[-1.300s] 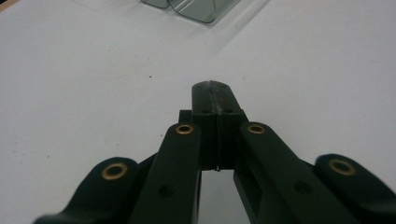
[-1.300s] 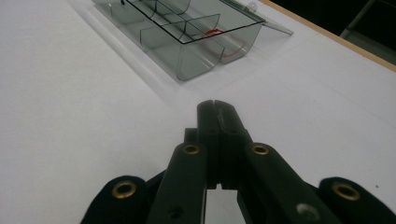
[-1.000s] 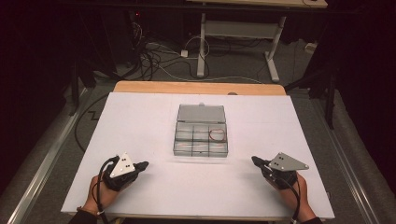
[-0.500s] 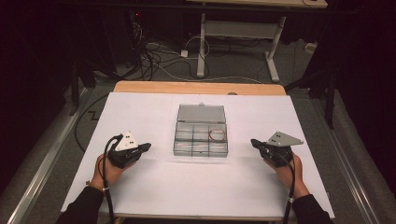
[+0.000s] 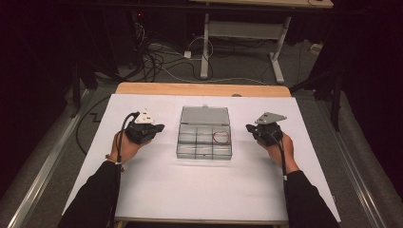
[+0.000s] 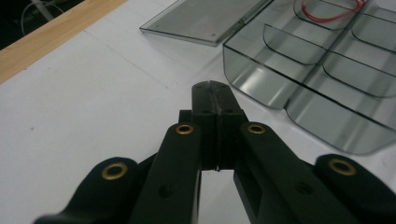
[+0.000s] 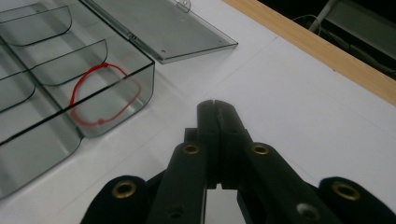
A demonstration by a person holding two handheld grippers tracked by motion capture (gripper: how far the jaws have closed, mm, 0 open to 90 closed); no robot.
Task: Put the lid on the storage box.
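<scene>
The left tongs are sitting pressed together with nothing between them, their black tips meeting flush in the left gripper view. They are hovering over bare white covering just beside the left wall of the clear grey plastic compartment box, apart from it. The right tongs are likewise closed tight and empty, the two black tips lying flat against each other in the right gripper view, and they are pointing toward the box's right side without touching it.

The box is lying in the middle of the white surface, between the two grippers, its transparent hinged lid folded back flat on the far side. Curved dividers are splitting its tray into small compartments. A thin red elastic loop is resting in the far right compartment, seen up close in the right gripper view lying against the floor and wall of that corner cell.

A light wooden strip is showing along the far edge of the surface, beyond the white covering. Further back, tangled cables are lying on the dark floor.
</scene>
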